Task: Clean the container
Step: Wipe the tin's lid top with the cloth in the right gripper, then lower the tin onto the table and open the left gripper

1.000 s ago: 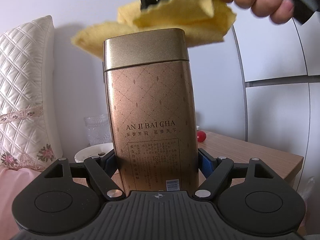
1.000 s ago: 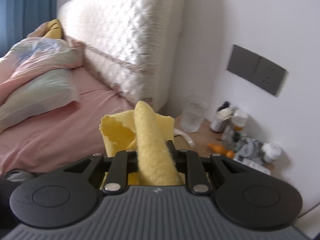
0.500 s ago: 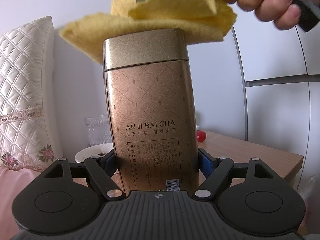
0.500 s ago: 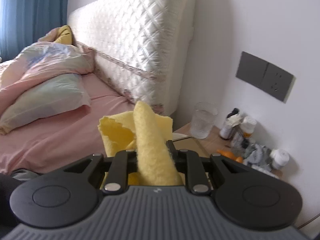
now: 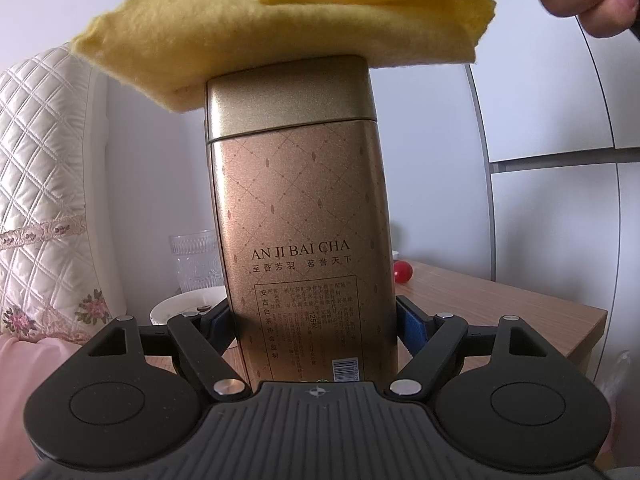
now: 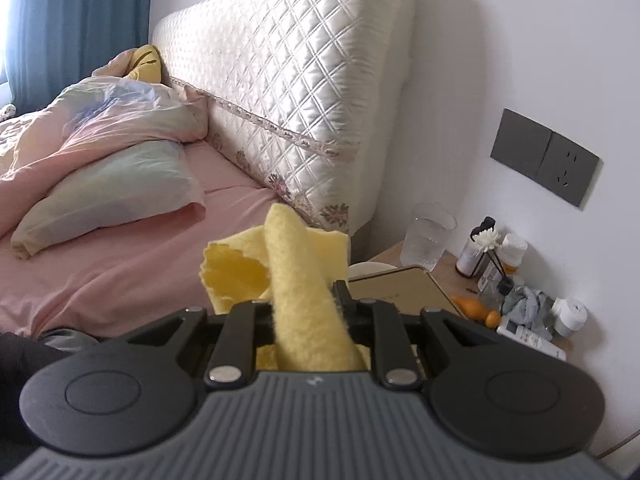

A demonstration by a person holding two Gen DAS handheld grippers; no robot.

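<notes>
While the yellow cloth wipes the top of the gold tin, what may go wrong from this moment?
1. The left hand-held gripper grips the tall tea tin only near its base, so pressure from the yellow cloth on the lid could tip it.
2. The right hand-held gripper pinches just one fold of cloth, which may slip out.
3. A dropped tin might hit the glass or plate behind.

Quilted headboard (image 6: 288, 92) behind pink bedding (image 6: 120, 216); glass tumbler (image 6: 426, 242), bottles (image 6: 492, 252) on wooden nightstand (image 5: 500, 304); grey wall socket (image 6: 544, 162).
</notes>
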